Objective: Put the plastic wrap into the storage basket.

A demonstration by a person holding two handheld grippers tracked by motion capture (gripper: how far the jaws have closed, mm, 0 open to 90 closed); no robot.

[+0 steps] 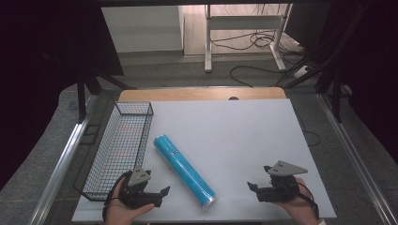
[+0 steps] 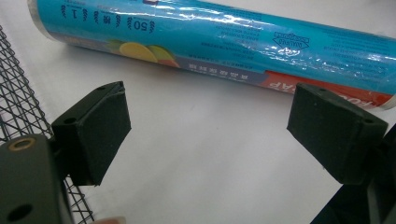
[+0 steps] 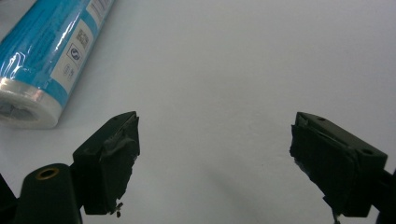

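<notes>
Two hands come in at the near edge of the white surface (image 1: pixel 234 140), each holding a gripper. Both the left gripper (image 1: pixel 164 191) and the right gripper (image 1: pixel 251 186) have their jaws wide apart, with nothing between them. A blue roll of plastic wrap (image 1: pixel 184 169) lies on its side between the two grippers, slanted, with its near end close to the front edge. It sits just beside a black wire basket (image 1: pixel 121 145), which stands on the left and has nothing in it. The left gripper is nearer to the roll, and its jaws point at the side of it. The job looks like picking up the roll, maybe to put it in the basket. To do it well, the left gripper should move in until the roll sits right between the jaws, near its middle, then squeeze gently, because a round, shiny roll may slip or roll away. In the left gripper view, both ends of the roll (image 2: pixel 224 42) are cut off, and the small print on its label is too tiny to read. The roll (image 3: pixel 44 56) in the right gripper view shows just its white end and part of its side.
</notes>
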